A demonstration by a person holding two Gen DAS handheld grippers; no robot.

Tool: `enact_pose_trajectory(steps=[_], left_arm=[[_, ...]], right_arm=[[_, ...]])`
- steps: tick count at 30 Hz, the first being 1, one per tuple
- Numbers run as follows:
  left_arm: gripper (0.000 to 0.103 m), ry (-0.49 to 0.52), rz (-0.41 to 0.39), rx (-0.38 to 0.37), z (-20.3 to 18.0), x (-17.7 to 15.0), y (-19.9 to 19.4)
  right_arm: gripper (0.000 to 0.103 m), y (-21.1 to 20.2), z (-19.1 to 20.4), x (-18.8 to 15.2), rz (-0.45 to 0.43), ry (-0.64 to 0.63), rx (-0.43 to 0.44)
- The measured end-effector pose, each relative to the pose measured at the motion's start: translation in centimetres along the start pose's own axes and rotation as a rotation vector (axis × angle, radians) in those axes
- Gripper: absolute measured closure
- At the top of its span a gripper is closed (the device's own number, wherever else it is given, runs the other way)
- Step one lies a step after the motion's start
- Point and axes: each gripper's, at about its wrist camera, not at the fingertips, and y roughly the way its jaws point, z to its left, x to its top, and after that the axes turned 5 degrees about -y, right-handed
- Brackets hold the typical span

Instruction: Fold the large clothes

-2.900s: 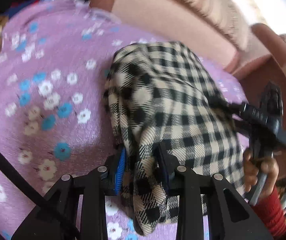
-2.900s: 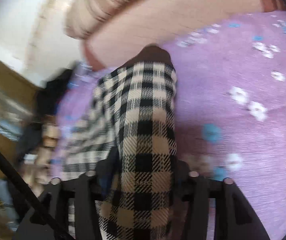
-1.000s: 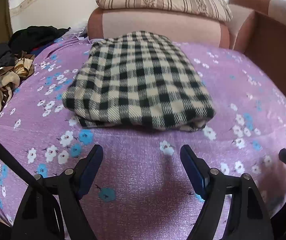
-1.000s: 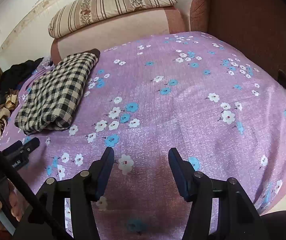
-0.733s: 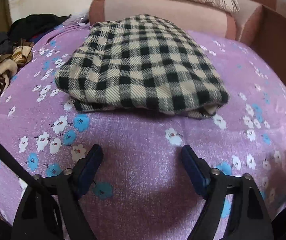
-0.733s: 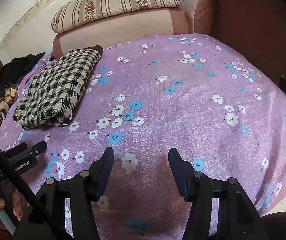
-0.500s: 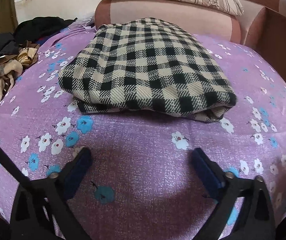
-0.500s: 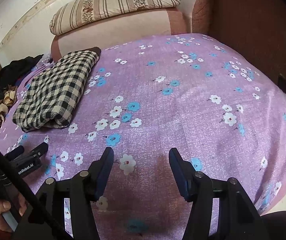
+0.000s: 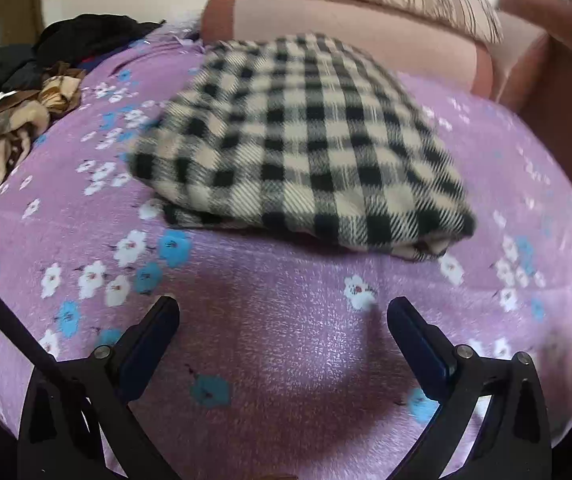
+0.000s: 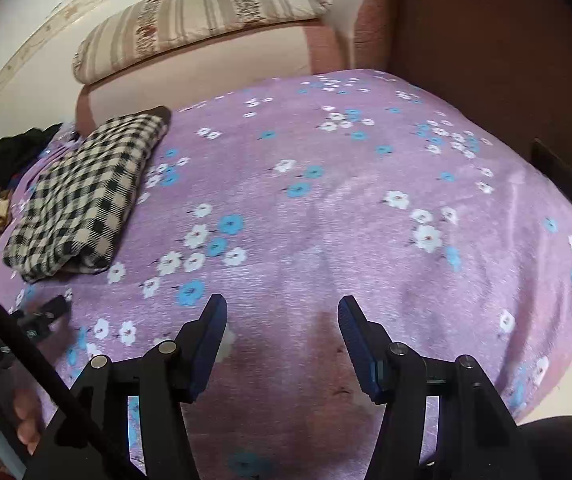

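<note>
Lying folded into a compact rectangle, the checked garment [image 9: 301, 148] rests on the purple floral bedspread [image 9: 286, 344] toward the far left, beside the pile of unfolded clothes [image 9: 10, 120], which suggests it is set aside as finished. Both tools hover near, empty: the left gripper [image 9: 284, 316] has just spread fully, and the right gripper [image 10: 282, 316] is parted, with nothing between either pair of jaws.

- Ahead of my right gripper [image 10: 282, 316], the purple bedspread [image 10: 365, 208] lies bare across the frame's middle and right.
- Folded checked garment [image 10: 82, 196] blocks centre left; heaped clothes [image 9: 10, 120] crowd the left edge.
</note>
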Motion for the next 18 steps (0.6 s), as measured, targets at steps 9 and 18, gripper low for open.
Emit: enact_pose_trajectory(steps=[9,18], left_arm=[[0.0,0.01,-0.218,0.004,0.6,-0.2,-8.8],[0.0,0.013,-0.35,0.015,2.6,-4.3,-14.6]], right_arm=[[0.04,-0.7,1.3,-0.9,0.0,-0.073,-0.081],[0.04,-2.6,3.9,-3.5,-0.012,-0.175,-0.126]])
